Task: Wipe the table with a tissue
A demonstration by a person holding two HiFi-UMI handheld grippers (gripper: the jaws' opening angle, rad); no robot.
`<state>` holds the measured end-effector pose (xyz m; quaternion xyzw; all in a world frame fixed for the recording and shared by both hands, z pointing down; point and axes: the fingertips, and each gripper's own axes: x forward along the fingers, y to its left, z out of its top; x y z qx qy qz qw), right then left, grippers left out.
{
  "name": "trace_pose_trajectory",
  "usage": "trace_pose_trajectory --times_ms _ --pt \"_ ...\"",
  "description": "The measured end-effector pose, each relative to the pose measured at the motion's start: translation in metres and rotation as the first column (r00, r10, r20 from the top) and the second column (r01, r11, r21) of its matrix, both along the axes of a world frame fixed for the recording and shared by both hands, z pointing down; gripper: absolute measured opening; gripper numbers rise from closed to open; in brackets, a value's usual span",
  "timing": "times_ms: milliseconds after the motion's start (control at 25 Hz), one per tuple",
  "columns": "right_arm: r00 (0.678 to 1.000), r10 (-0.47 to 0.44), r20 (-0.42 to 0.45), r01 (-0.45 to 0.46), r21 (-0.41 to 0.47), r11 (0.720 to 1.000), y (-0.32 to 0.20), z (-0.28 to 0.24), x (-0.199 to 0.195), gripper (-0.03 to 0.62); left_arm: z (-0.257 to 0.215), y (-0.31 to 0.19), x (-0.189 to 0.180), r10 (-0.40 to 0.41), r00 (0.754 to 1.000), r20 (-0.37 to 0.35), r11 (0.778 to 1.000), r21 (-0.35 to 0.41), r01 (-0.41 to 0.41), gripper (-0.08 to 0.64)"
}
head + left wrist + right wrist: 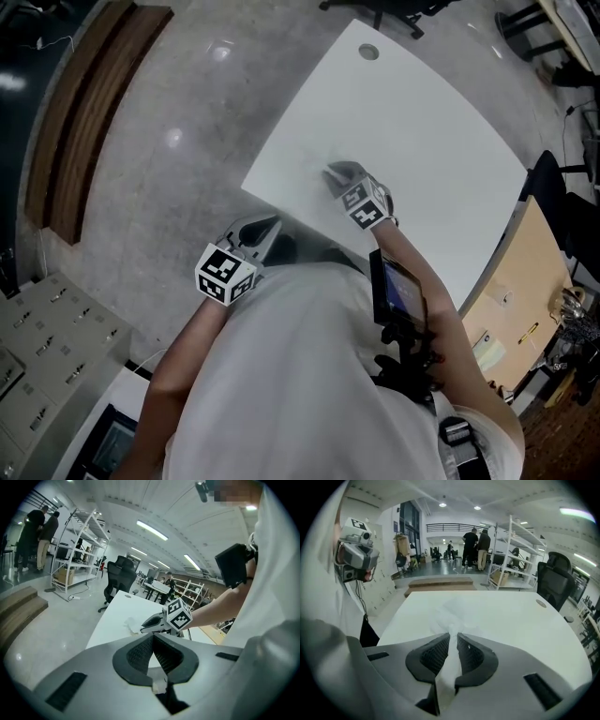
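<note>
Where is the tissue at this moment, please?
The tissue is clamped between the jaws of the right gripper. Its loose end is bunched on the white table, near the table edge closest to the person in the head view.

Light: bright, even, from ceiling strip lamps point(152, 530) | Glare: pale spots on the polished floor point(173, 136), upper left of head view | Edges: both gripper views bow into black fisheye corners | Focus: tissue point(450, 615) soft at centre of right gripper view

An open-plan office or lab — metal shelving racks point(513, 550), swivel chair point(119, 576), white desk point(403, 141), ceiling strip lights point(151, 530).
</note>
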<state>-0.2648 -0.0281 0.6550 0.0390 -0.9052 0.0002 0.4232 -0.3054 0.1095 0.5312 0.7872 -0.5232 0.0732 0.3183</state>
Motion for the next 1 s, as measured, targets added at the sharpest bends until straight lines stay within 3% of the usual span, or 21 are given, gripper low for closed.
trace_pose_trajectory --times_ms 160,240,280,360,400,480,600,720,800,880,920,1000 --pt "0.994 0.1 -0.042 -0.102 -0.053 0.993 -0.015 0.003 0.043 0.051 -0.001 -0.005 0.005 0.024 1.0 -0.001 1.0 0.004 -0.024 0.007" --pt "0.973 0.229 -0.005 -0.229 -0.063 0.971 -0.037 -0.011 0.066 0.051 -0.002 -0.009 0.009 0.039 0.999 0.001 0.999 0.009 -0.039 0.007" --pt "0.945 0.322 0.051 -0.317 -0.088 0.944 -0.053 -0.024 0.075 0.051 -0.003 -0.011 0.01 0.046 0.999 0.002 0.999 0.013 -0.046 0.008" --pt "0.855 0.491 0.165 -0.464 -0.177 0.868 -0.083 -0.052 0.087 0.051 -0.003 -0.016 0.01 0.053 0.999 0.002 0.998 0.018 -0.053 0.006" --pt "0.817 0.54 0.202 -0.499 -0.222 0.837 -0.092 -0.064 0.088 0.051 -0.003 -0.017 0.011 0.056 0.998 0.002 0.998 0.019 -0.056 0.007" --pt "0.781 0.58 0.231 -0.502 -0.32 0.804 -0.095 -0.075 0.076 0.051 -0.003 -0.02 0.013 0.063 0.998 0.001 0.998 0.02 -0.063 0.006" --pt "0.793 0.577 0.199 -0.417 -0.513 0.75 -0.061 -0.067 0.027 0.051 -0.003 -0.018 0.012 0.072 0.997 -0.003 0.997 0.021 -0.072 0.006" --pt "0.844 0.506 0.181 -0.271 -0.669 0.692 -0.001 -0.055 -0.05 0.051 -0.004 -0.004 -0.007 0.054 0.998 0.013 0.999 0.006 -0.054 0.006" --pt "0.869 0.466 0.168 -0.204 -0.736 0.645 0.026 -0.054 -0.085 0.051 -0.006 0.003 -0.012 0.063 0.996 0.065 0.998 -0.003 -0.063 0.006" --pt "0.865 0.492 0.095 -0.248 -0.772 0.585 0.031 -0.043 -0.087 0.051 -0.006 0.004 -0.005 0.105 0.988 0.114 0.994 -0.007 -0.105 0.007" --pt "0.854 0.519 0.044 -0.308 -0.761 0.571 0.024 -0.032 -0.078 0.051 -0.005 0.004 -0.001 0.122 0.985 0.122 0.992 -0.007 -0.122 0.007" --pt "0.835 0.548 -0.047 -0.429 -0.68 0.595 0.008 -0.011 -0.053 0.051 -0.004 0.002 0.002 0.138 0.983 0.121 0.99 -0.005 -0.138 0.006"
